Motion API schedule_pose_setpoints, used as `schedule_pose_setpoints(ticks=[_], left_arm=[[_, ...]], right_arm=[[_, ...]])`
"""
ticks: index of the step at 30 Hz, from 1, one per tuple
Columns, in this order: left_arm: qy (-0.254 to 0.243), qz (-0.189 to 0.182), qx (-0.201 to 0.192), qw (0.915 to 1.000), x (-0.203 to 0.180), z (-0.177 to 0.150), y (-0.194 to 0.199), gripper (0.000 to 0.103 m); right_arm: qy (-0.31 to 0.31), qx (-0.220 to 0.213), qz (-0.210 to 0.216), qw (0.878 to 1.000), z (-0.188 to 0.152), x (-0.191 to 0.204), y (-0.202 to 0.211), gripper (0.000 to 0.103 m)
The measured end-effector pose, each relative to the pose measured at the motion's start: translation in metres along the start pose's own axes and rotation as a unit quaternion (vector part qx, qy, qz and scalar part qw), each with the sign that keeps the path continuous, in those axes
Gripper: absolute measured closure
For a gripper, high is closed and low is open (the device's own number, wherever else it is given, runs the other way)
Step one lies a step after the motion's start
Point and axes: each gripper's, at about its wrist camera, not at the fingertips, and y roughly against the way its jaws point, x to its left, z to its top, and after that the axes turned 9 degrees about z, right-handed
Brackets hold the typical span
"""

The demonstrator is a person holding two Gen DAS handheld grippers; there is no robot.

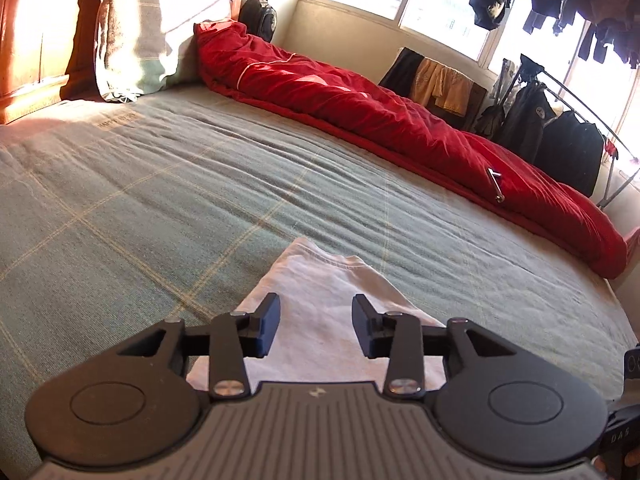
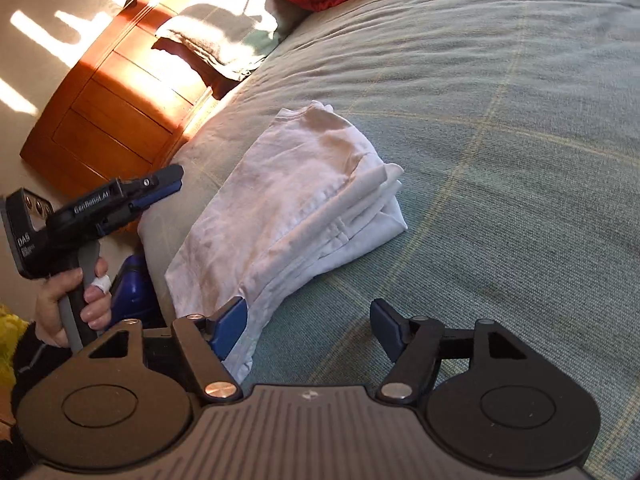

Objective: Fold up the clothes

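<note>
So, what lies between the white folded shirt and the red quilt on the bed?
Only bare green bedcover between the shirt and the quilt, seen in the left wrist view.

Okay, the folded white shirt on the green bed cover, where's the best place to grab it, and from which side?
Probably the near narrow end of the folded white cotton shirt, coming in low from the bed's edge. There the layers lie flat and stacked, and the open right gripper already sits beside that end. The far right corner shows loose fanned layers that could slip apart. The green checked bed cover gives room to slide under.

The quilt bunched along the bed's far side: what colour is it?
Red, clearest in the left wrist view.
</note>
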Motion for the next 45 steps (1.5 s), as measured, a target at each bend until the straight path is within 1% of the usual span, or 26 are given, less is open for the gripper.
schedule_pose_setpoints(ticks=[2,4,5,7,9,11,13,15,17,18,20,22,23,25,27,29,32,33,34,36,38,39,40,42,44,45], left_arm=[[0.0,-0.004,0.019,0.9998,-0.003,-0.013,-0.006,0.061],[0.009,-0.014,0.032,0.9993,-0.004,-0.027,-0.008,0.061],[0.008,-0.025,0.034,0.9991,-0.005,-0.033,-0.006,0.061],[0.003,-0.06,0.03,0.9977,-0.012,-0.043,0.0,0.061],[-0.015,-0.091,0.036,0.9951,-0.023,-0.053,0.003,0.061],[-0.037,-0.118,0.046,0.9913,-0.034,-0.063,0.006,0.06],[-0.058,-0.141,0.071,0.9858,-0.045,-0.074,0.006,0.059],[-0.074,-0.156,0.094,0.9805,-0.053,-0.085,0.006,0.058],[-0.09,-0.152,0.09,0.9801,-0.06,-0.088,0.016,0.057],[-0.097,-0.154,0.083,0.9798,-0.062,-0.087,0.022,0.056],[-0.103,-0.16,0.069,0.9793,-0.066,-0.087,0.031,0.05],[-0.111,-0.17,0.071,0.9766,-0.07,-0.091,0.034,0.047],[-0.115,-0.171,0.075,0.9756,-0.072,-0.094,0.034,0.046],[-0.114,-0.161,0.085,0.9767,-0.073,-0.101,0.032,0.045],[-0.097,-0.153,0.099,0.9784,-0.066,-0.108,0.032,0.045],[-0.083,-0.148,0.108,0.9796,-0.059,-0.113,0.037,0.045],[-0.087,-0.144,0.092,0.9814,-0.055,-0.115,0.053,0.044],[-0.087,-0.145,0.085,0.9818,-0.056,-0.115,0.057,0.044],[-0.087,-0.147,0.078,0.9822,-0.057,-0.115,0.06,0.042],[-0.086,-0.158,0.083,0.9802,-0.062,-0.12,0.058,0.039],[-0.086,-0.163,0.096,0.9783,-0.067,-0.127,0.053,0.034],[-0.09,-0.154,0.101,0.9788,-0.069,-0.131,0.051,0.034],[-0.092,-0.147,0.098,0.98,-0.067,-0.131,0.052,0.034],[-0.093,-0.137,0.082,0.9828,-0.059,-0.124,0.06,0.034],[-0.094,-0.127,0.066,0.9852,-0.052,-0.118,0.067,0.033],[-0.089,-0.112,0.057,0.9881,-0.044,-0.113,0.067,0.033]], right_arm=[[-0.044,-0.009,0.025,0.999,0.006,-0.012,-0.004,0.027],[-0.095,-0.018,0.049,0.994,0.011,-0.027,-0.012,0.02],[-0.121,-0.022,0.061,0.991,0.014,-0.035,-0.016,0.02],[-0.15,-0.039,0.083,0.984,0.021,-0.043,-0.021,0.019],[-0.161,-0.07,0.088,0.981,0.029,-0.046,-0.02,0.019],[-0.154,-0.102,0.098,0.978,0.037,-0.044,-0.01,0.019],[-0.145,-0.129,0.112,0.975,0.046,-0.042,0.002,0.018],[-0.13,-0.145,0.107,0.975,0.051,-0.037,0.015,0.017],[-0.105,-0.141,0.087,0.981,0.055,-0.029,0.022,0.015],[-0.09,-0.135,0.088,0.983,0.057,-0.024,0.022,0.014],[-0.069,-0.106,0.107,0.986,0.056,-0.013,0.013,0.012],[-0.054,-0.071,0.132,0.987,0.053,-0.003,-0.002,0.011],[-0.046,-0.051,0.135,0.988,0.049,0.001,-0.011,0.011],[-0.035,-0.018,0.123,0.992,0.042,0.002,-0.03,0.011],[-0.034,0.004,0.091,0.995,0.034,-0.007,-0.043,0.012],[-0.036,-0.002,0.102,0.994,0.026,-0.013,-0.039,0.012],[-0.04,-0.018,0.097,0.994,0.029,-0.002,-0.025,0.011],[-0.034,-0.021,0.102,0.994,0.03,0.004,-0.024,0.008],[-0.027,-0.017,0.113,0.993,0.031,0.01,-0.025,0.007],[-0.023,-0.001,0.131,0.991,0.03,0.019,-0.032,0.006],[-0.02,0.024,0.122,0.992,0.023,0.022,-0.042,0.006],[-0.018,0.036,0.103,0.994,0.02,0.02,-0.047,0.006],[-0.018,0.038,0.09,0.995,0.017,0.017,-0.047,0.006],[-0.027,0.025,0.1,0.994,0.013,0.014,-0.032,0.006],[-0.022,0.002,0.101,0.995,0.013,0.017,-0.005,0.005],[-0.014,-0.01,0.098,0.995,0.012,0.019,0.008,0.003]])
